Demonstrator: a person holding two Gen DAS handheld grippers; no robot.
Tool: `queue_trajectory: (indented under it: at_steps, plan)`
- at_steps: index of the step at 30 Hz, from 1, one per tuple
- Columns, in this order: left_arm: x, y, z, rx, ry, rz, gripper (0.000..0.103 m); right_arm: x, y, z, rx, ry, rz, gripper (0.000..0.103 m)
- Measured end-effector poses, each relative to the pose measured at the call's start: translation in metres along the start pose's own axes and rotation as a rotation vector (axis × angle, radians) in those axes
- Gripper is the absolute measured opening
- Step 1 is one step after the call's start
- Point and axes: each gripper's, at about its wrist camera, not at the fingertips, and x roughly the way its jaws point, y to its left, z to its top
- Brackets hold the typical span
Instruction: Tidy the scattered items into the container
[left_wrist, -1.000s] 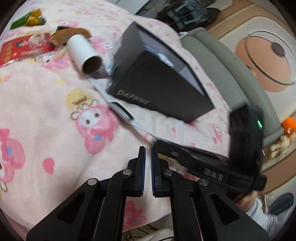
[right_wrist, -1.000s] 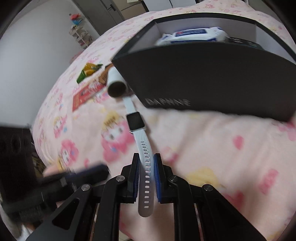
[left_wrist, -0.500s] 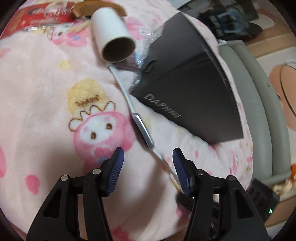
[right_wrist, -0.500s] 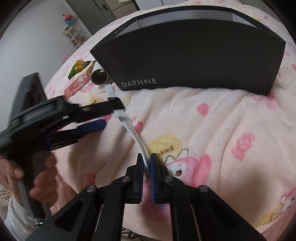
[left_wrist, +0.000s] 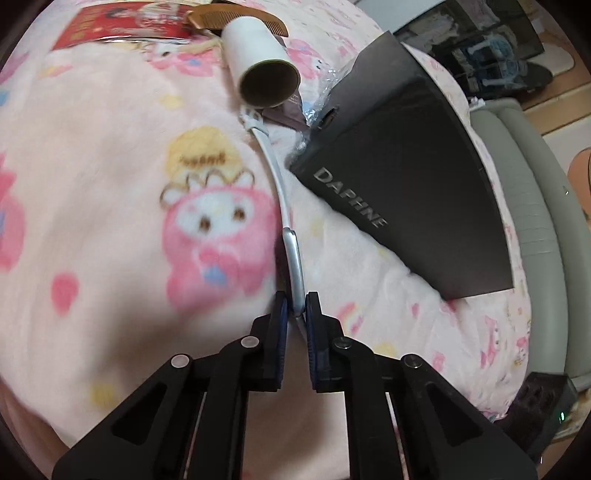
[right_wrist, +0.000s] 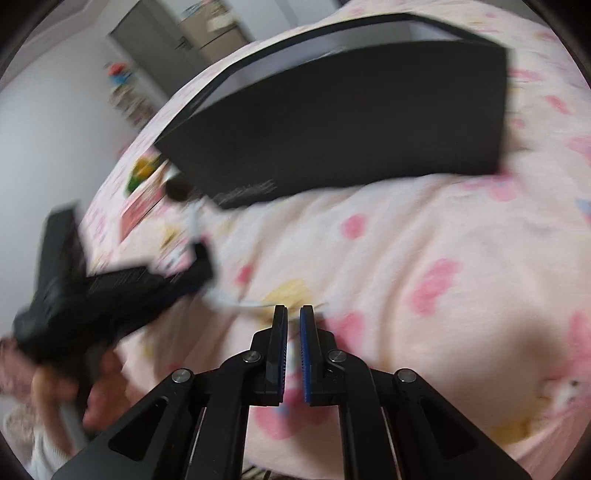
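Pink cartoon blanket on bed. My left claw (left_wrist: 300, 308) pinches watch (left_wrist: 293, 254) by case edge; limp strap trails far toward cardboard tube (left_wrist: 264, 70), left of black box (left_wrist: 424, 192). Light, floppy, slippery case. My right claw (right_wrist: 291, 317) nearly shut, holds nothing.

Right wrist view is motion-blurred throughout: lettering on the black box (right_wrist: 343, 122) unreadable, its inside hidden behind the near wall. Left gripper (right_wrist: 199, 258) is a dark smear, so its grip can't be judged there. Watch (left_wrist: 293, 258) seen edge-on in the left view; face not visible, near strap end hidden between the fingers. Red packet (left_wrist: 122, 20) and comb (left_wrist: 236, 16) cut off by the top edge. Foil wrapper (left_wrist: 314, 107) mostly tucked behind the box corner.
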Motion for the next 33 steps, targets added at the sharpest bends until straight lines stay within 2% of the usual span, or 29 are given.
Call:
queue_trajectory:
  at_steps: [5,8,9,13,14,15,16,17,18,20,24,27,33]
  plan:
    - [0.0,-0.017,-0.028,-0.012,0.013,-0.023,0.008,-0.021,-0.009,0.008,0.063,-0.052,0.02,0.005]
    - [-0.002,-0.015,-0.028,-0.025,0.019,-0.044,0.013,-0.032,-0.007,0.012,0.069,-0.055,0.082,0.005]
    - [-0.003,-0.014,-0.027,-0.029,0.021,-0.052,0.019,-0.033,-0.004,0.012,0.059,-0.041,0.106,0.006]
    - [-0.008,-0.006,-0.016,-0.052,0.008,-0.071,0.027,-0.024,0.01,0.002,-0.005,0.051,0.181,0.006]
    - [-0.007,-0.003,-0.011,-0.062,0.005,-0.074,0.033,-0.018,0.014,-0.003,-0.02,0.08,0.188,0.006]
    - [-0.005,-0.002,-0.005,-0.068,0.009,-0.079,0.042,-0.011,0.017,-0.007,-0.036,0.115,0.191,0.006]
    - [-0.001,0.0,0.002,-0.073,0.017,-0.084,0.044,-0.003,0.02,-0.012,-0.049,0.151,0.189,0.006]
    - [0.003,0.0,0.006,-0.072,0.024,-0.081,0.044,0.004,0.024,-0.016,-0.063,0.179,0.18,0.006]
    - [0.008,-0.002,0.01,-0.056,0.034,-0.063,0.039,0.011,0.027,-0.02,-0.079,0.201,0.166,0.007]
    - [0.014,-0.007,0.013,-0.023,0.046,-0.028,0.018,0.021,0.033,-0.027,-0.109,0.232,0.137,0.008]
    - [0.003,-0.011,0.007,-0.002,0.003,-0.006,0.006,0.028,0.035,-0.03,-0.135,0.226,0.095,0.008]
    - [-0.013,-0.007,0.0,0.002,-0.031,0.01,0.004,0.029,0.039,-0.029,-0.144,0.205,0.063,0.008]
    - [-0.028,0.027,-0.015,-0.068,-0.047,-0.008,0.006,0.025,0.049,-0.021,-0.165,0.125,-0.051,0.008]
